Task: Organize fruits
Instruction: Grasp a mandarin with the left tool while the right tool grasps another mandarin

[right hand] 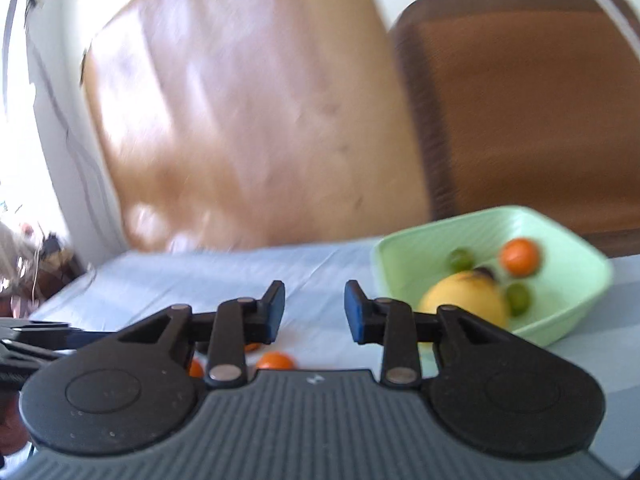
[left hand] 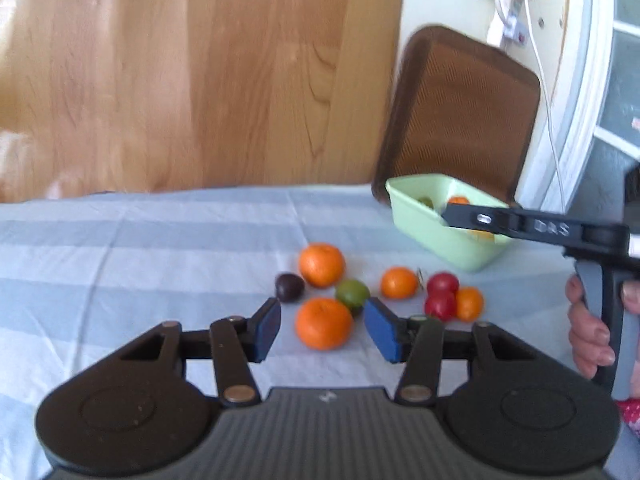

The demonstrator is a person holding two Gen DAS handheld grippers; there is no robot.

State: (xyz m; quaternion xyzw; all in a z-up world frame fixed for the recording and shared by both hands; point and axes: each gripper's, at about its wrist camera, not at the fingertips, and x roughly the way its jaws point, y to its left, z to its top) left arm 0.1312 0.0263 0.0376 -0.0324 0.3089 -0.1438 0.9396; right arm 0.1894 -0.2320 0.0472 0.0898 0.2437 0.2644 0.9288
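Low in the left wrist view the left gripper point(left hand: 322, 326) stands parted around a loose orange point(left hand: 323, 323) without touching it, while the right gripper point(right hand: 315, 307) gapes empty beside the green bowl point(right hand: 576, 304) at right.

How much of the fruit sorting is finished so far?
Partly done. The green bin already holds an orange, a yellow fruit and two small green ones. Neither the left gripper nor the right gripper holds anything. Eight fruits remain on the tablecloth, nearest a large orange.
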